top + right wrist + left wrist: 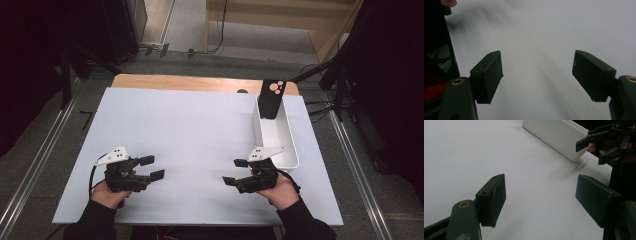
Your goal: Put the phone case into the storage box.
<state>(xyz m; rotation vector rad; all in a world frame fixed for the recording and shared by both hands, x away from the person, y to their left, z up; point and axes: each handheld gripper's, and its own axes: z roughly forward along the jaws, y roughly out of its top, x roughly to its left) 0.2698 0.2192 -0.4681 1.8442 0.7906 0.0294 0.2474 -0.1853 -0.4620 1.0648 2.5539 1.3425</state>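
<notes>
The high view is looking down over the worktop [200, 130]; both gripper views are skimming it closely, facing inward.

I work in what looks like a lab or recording room, not a home. My table [200, 130] has a plain white top with a wooden edge at the far side. Metal rails [30, 170] run along a grey carpeted floor on both sides, with dark stands [65, 75] and cables [220, 30] beyond.
</notes>
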